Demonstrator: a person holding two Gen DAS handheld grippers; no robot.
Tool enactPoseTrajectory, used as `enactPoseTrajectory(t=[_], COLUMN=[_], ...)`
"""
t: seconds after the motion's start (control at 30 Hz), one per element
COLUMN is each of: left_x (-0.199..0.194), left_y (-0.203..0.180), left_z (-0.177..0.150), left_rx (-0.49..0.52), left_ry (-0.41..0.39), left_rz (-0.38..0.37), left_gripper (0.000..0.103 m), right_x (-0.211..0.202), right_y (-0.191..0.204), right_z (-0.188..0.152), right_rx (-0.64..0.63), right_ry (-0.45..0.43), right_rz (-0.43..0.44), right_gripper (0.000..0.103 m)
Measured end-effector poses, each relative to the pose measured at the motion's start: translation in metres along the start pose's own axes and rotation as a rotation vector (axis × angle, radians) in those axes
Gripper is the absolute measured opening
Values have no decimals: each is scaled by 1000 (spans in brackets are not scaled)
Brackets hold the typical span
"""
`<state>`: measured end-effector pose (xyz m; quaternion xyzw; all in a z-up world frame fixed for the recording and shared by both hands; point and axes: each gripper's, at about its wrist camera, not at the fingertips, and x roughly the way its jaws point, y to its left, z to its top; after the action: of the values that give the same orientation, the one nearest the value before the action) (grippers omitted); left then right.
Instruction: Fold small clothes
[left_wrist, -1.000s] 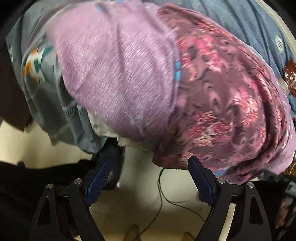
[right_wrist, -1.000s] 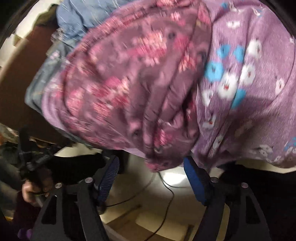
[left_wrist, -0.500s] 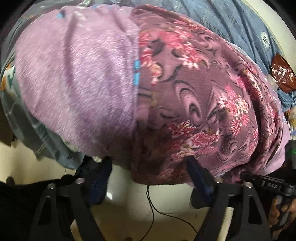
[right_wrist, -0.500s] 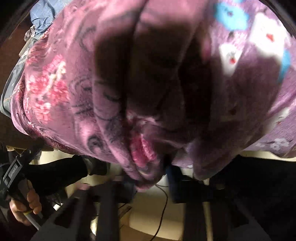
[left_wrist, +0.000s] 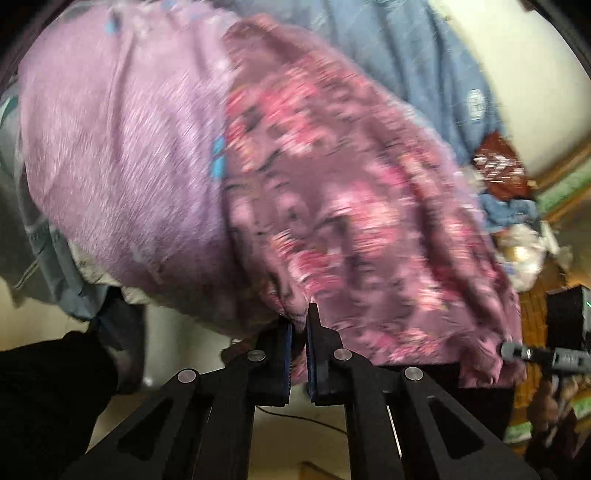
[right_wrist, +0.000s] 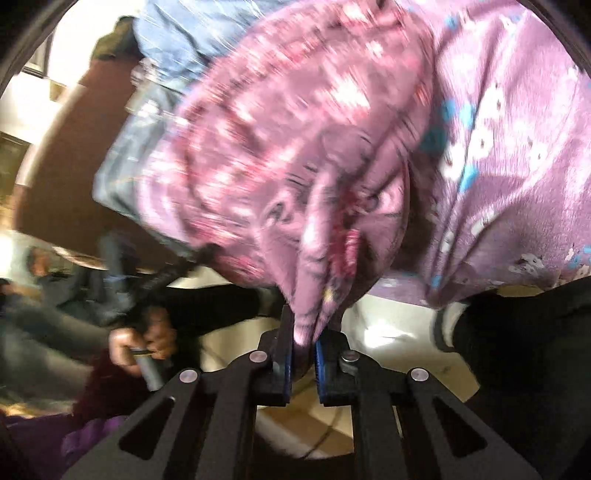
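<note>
A small purple garment with a pink flower print (left_wrist: 351, 206) hangs over the pile's front edge; it also shows in the right wrist view (right_wrist: 295, 147). My left gripper (left_wrist: 300, 325) is shut on its lower hem. My right gripper (right_wrist: 304, 332) is shut on a bunched fold of the same garment. A lilac cloth (left_wrist: 122, 147) with white and blue flowers (right_wrist: 517, 147) lies beside it. Both views are blurred by motion.
A blue cloth (left_wrist: 406, 74) lies behind the garments, and a grey one (left_wrist: 48, 258) is at the left. A dark red packet (left_wrist: 498, 170) and crumpled items sit at the right. The pale floor (right_wrist: 388, 325) with a thin black cable lies below.
Both grippers were open below the garment's edge a second ago. Both have since closed on the flower-print garment. The views have shifted and blurred.
</note>
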<state>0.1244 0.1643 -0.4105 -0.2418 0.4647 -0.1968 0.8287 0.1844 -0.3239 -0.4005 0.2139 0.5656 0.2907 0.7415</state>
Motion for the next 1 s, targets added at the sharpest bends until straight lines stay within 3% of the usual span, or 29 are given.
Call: enactPoseTrajectory(t=[0.07, 0.27, 0.47, 0.7, 0.87, 1.0], left_x=[-20, -85, -147, -167, -168, -172], left_y=[-5, 2, 2, 0, 2, 8], left_z=[4, 19, 20, 37, 87, 131], left_rx=[8, 15, 24, 13, -24, -48], left_ry=[-28, -122, -226, -257, -323, -387], left_rz=[-70, -149, -177, -231, -233, -203], left_gripper=[4, 4, 4, 4, 1, 1], right_x=[-19, -60, -69, -80, -90, -92], right_y=[8, 18, 29, 29, 23, 9], right_z=[1, 22, 26, 45, 85, 136], right_rx=[-18, -41, -43, -39, -15, 33], right_ry=[-48, -192, -246, -320, -385, -439], right_rz=[65, 213, 221, 254, 261, 235], right_gripper=[7, 7, 6, 6, 6, 6])
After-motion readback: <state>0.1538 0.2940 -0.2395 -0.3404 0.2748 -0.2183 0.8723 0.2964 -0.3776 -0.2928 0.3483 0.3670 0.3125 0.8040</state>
